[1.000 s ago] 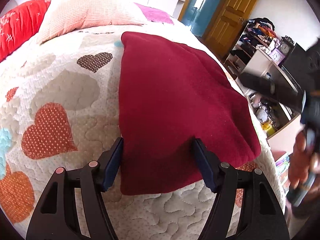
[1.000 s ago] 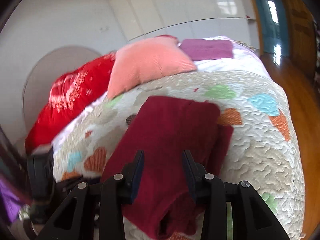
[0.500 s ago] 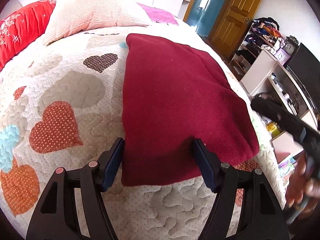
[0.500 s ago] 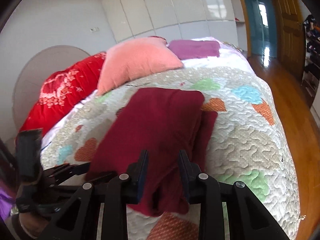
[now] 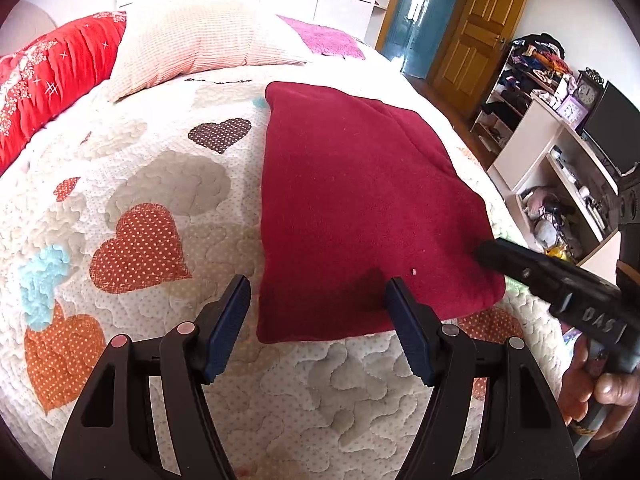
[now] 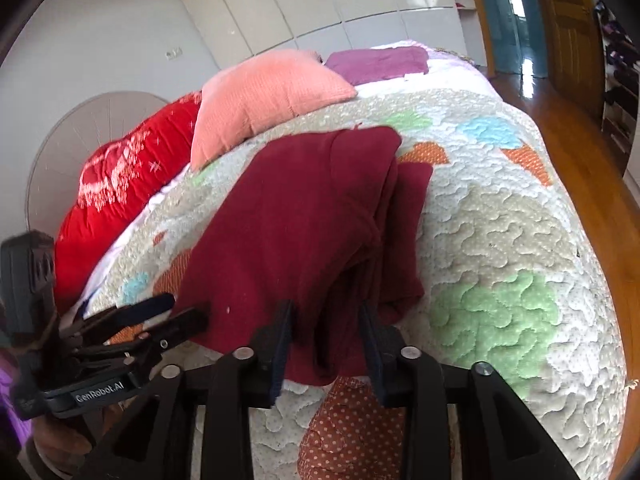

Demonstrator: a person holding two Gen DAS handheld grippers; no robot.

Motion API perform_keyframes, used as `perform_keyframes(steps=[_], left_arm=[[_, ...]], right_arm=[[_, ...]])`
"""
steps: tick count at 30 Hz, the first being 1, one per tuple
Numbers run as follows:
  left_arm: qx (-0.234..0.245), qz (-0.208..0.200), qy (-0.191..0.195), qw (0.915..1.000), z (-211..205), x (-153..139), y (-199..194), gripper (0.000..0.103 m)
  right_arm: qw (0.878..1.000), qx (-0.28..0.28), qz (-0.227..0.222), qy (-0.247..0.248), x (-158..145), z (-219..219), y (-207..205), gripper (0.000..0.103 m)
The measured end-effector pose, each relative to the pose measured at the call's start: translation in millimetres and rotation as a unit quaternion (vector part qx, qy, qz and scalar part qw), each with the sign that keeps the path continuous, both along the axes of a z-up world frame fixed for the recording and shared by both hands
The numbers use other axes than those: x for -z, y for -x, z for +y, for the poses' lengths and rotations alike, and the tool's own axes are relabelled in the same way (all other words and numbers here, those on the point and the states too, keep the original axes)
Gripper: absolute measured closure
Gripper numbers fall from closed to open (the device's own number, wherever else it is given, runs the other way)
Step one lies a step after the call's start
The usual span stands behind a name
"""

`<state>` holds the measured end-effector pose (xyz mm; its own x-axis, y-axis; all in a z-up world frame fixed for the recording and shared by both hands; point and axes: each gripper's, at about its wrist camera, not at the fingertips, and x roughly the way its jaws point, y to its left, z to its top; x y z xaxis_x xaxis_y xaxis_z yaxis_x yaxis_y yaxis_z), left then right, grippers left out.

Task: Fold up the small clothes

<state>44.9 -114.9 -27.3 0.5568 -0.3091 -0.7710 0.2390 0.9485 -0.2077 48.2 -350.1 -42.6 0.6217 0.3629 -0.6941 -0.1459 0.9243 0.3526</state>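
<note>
folded maroon garment [image 5: 360, 200] between both grippers' parted jaws.

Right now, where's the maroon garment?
The maroon garment lies folded on the heart-print quilt, below the peach pillow; its near edge sits by both grippers, toward the bed's right side in the left wrist view.

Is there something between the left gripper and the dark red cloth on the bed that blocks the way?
Nothing visible does. The left gripper is open at the near edge of the dark red cloth, with only bare quilt below. The right gripper is at the neighbouring corner, not between them.
</note>
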Motion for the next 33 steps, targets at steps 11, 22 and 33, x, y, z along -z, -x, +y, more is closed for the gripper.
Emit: perform_keyframes(steps=[11, 22, 33], left_arm=[[0.016, 0.059, 0.107, 0.9924, 17, 14, -67, 0.025], [0.047, 0.108, 0.179, 0.9768, 4, 43, -120, 0.023], [0.052, 0.074, 0.163, 0.9824, 37, 1, -38, 0.042]], right_arm=[[0.996, 0.053, 0.034, -0.061, 22, -22, -62, 0.034], [0.993, 0.001, 0.024, -0.118, 50, -16, -103, 0.036], [0.990, -0.068, 0.012, -0.121, 4, 19, -34, 0.057]])
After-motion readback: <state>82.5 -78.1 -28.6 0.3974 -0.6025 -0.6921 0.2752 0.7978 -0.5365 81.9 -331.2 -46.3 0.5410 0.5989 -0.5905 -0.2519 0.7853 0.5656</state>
